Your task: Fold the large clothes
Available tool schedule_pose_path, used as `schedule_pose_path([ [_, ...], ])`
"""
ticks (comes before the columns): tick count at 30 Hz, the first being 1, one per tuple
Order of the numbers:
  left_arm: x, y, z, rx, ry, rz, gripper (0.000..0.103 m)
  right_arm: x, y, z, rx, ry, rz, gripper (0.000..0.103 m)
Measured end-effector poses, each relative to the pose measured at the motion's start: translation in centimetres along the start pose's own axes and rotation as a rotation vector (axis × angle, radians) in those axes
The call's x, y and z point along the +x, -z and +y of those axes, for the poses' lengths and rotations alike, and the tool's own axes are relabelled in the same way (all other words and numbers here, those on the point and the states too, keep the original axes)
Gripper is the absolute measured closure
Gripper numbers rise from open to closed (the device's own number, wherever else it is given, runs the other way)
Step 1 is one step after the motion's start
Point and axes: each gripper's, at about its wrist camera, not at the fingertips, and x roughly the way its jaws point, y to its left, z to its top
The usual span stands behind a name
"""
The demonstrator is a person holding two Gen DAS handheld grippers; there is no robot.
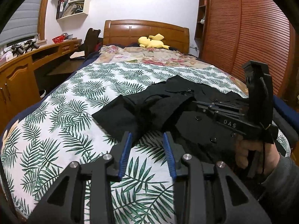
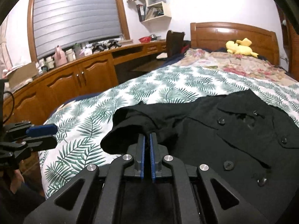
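Observation:
A black button-up shirt (image 2: pixel 233 130) lies on the bed's palm-leaf sheet (image 2: pixel 168 82); it also shows in the left wrist view (image 1: pixel 149 108). My right gripper (image 2: pixel 147 136) is shut on a fold of the shirt's left sleeve (image 2: pixel 130 123), lifted a little off the sheet. In the left wrist view the right gripper's body (image 1: pixel 224 119) reaches in from the right over the shirt. My left gripper (image 1: pixel 147 138) is open and empty, just short of the sleeve's near edge. It also shows at the left edge of the right wrist view (image 2: pixel 44 135).
A yellow plush toy (image 1: pixel 152 41) lies by the wooden headboard (image 1: pixel 145 30). A wooden desk with cabinets (image 2: pixel 84 74) runs along the left of the bed. A slatted wardrobe (image 1: pixel 248 37) stands on the right. A floral cover (image 1: pixel 149 56) lies on the far half of the bed.

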Motion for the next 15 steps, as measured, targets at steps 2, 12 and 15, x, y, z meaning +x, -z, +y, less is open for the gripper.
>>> schedule_pose_path([
  [2,0.0,-0.2,-0.2,-0.002,0.009,-0.005,0.070,-0.8,-0.1,-0.6,0.012,0.014,-0.020,0.101],
  [12,0.0,-1.0,-2.9,0.032,0.045,-0.031,0.069,-8.9,-0.2,-5.5,0.080,0.122,-0.122,0.102],
  [15,0.2,-1.4,-4.0,0.040,0.060,-0.035,0.069,-11.6,0.3,-7.1,0.100,0.170,-0.137,0.102],
])
